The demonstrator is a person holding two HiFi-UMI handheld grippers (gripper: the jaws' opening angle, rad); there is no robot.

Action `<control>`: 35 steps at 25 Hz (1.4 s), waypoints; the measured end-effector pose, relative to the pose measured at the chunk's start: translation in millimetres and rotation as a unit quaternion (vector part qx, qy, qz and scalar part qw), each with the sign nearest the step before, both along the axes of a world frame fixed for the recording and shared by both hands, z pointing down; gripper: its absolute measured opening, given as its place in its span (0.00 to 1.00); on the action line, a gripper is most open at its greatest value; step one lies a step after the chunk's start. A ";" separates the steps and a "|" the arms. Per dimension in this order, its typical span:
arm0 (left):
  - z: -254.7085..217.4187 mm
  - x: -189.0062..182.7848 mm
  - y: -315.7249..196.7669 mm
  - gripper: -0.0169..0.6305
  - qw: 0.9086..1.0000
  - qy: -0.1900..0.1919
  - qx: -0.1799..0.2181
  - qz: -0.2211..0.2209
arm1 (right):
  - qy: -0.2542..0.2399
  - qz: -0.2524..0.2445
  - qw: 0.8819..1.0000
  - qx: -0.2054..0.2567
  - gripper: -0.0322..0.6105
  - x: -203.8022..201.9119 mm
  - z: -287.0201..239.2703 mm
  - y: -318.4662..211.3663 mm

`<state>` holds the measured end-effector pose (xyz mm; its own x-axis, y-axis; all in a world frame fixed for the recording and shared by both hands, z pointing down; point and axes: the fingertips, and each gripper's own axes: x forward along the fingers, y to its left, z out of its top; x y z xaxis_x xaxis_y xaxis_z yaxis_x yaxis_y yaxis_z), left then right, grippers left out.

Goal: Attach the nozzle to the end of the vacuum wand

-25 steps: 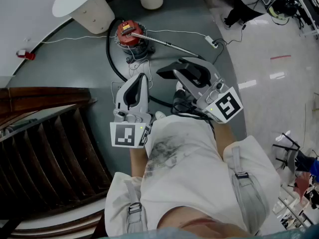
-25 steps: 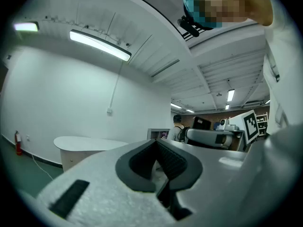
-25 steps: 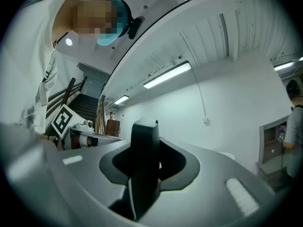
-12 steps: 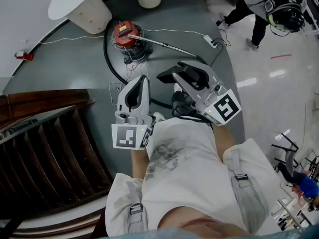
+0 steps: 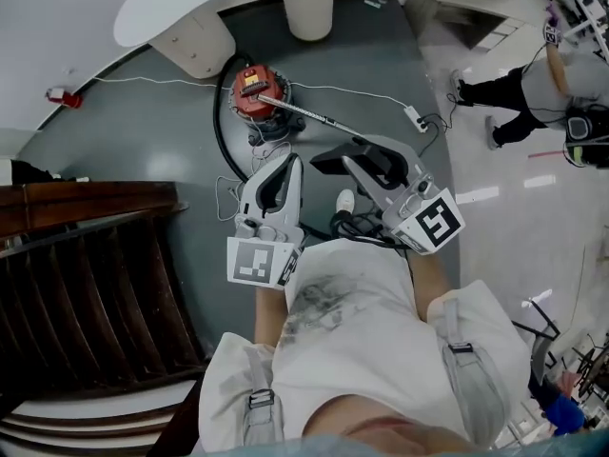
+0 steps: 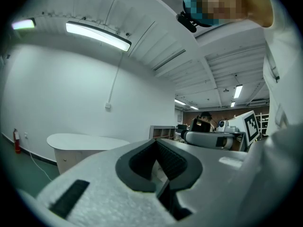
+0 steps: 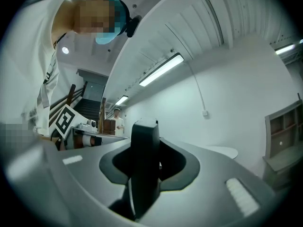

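A person stands and looks down at a grey floor (image 5: 143,131). The left gripper (image 5: 284,168) is held out in front of the person's body, and its jaws are closed tight with nothing in them. The right gripper (image 5: 352,155) is just beside it, and its jaws are squeezing a black nozzle (image 7: 144,160), which stands up straight between them. A red vacuum (image 5: 255,89) sits on the floor ahead of both grippers. Its long shiny wand (image 5: 314,112) rests on top of the vacuum and slants away to the right. The nozzle is near the wand but does not touch it. A black hose (image 5: 219,127) curls round the left side of the vacuum. A white table (image 5: 181,3) with a round edge is behind the vacuum, and dark stairs (image 5: 86,284) are on the left
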<state>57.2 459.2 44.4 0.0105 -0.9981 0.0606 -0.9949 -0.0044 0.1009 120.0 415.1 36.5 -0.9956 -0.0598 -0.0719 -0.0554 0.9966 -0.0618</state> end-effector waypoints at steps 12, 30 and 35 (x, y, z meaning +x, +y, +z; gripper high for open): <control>-12.5 5.3 -78.6 0.03 1.000 0.002 0.007 -0.026 | -0.001 -0.036 0.999 -0.002 0.23 -0.2 -11.7 -79.8; 4.6 -38.8 -155.7 0.03 1.000 0.008 -0.007 -0.003 | -0.002 -0.011 1.000 -0.002 0.23 -38.0 -12.1 -152.1; 19.6 -74.3 -179.4 0.03 1.000 0.013 -0.025 0.007 | 0.002 -0.001 1.000 -0.015 0.23 -71.2 -6.2 -178.3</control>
<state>-17.1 279.7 64.0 0.0265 -0.9936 0.1101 -0.9919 -0.0124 0.1262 48.8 236.8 30.3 -0.9960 -0.0606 -0.0663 -0.0544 0.9943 -0.0913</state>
